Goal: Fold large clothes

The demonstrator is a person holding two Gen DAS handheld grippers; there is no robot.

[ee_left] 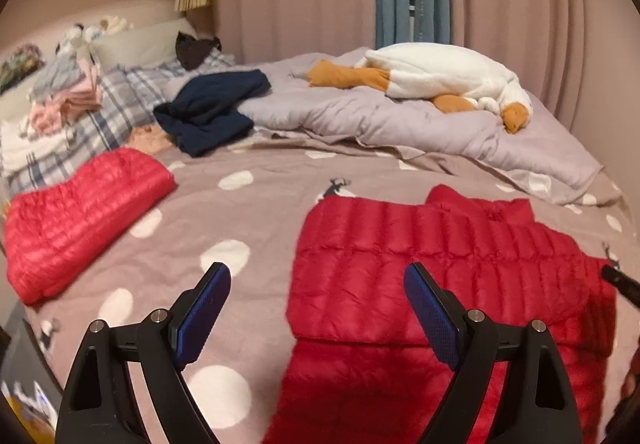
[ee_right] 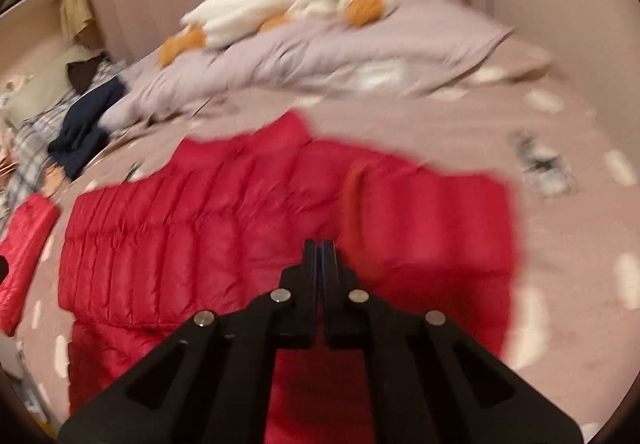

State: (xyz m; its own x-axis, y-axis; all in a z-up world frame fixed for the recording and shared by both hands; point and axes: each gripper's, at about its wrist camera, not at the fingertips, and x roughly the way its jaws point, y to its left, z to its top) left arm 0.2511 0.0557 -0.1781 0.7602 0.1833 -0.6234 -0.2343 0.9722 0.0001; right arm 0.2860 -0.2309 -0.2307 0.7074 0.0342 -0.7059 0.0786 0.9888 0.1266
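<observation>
A red quilted puffer jacket (ee_left: 440,264) lies spread flat on the dotted bedspread (ee_left: 240,211), collar toward the far side. My left gripper (ee_left: 316,272) hovers open over its left edge, blue pads (ee_left: 208,308) wide apart with nothing between them. My right gripper (ee_right: 320,244) is shut over the middle right of the jacket (ee_right: 180,244). A raised fold of red fabric (ee_right: 356,211) runs up to its tips, and it seems pinched on that fold, though blur hides the contact. Its dark tip (ee_left: 620,280) shows at the jacket's right edge in the left wrist view.
A second red jacket (ee_left: 80,219) lies folded at the left. Behind are a navy garment (ee_left: 212,111), a stack of folded clothes (ee_left: 68,95) on plaid pillows, a bunched lilac duvet (ee_left: 380,115) and a white plush goose (ee_left: 440,75). Curtains close off the back.
</observation>
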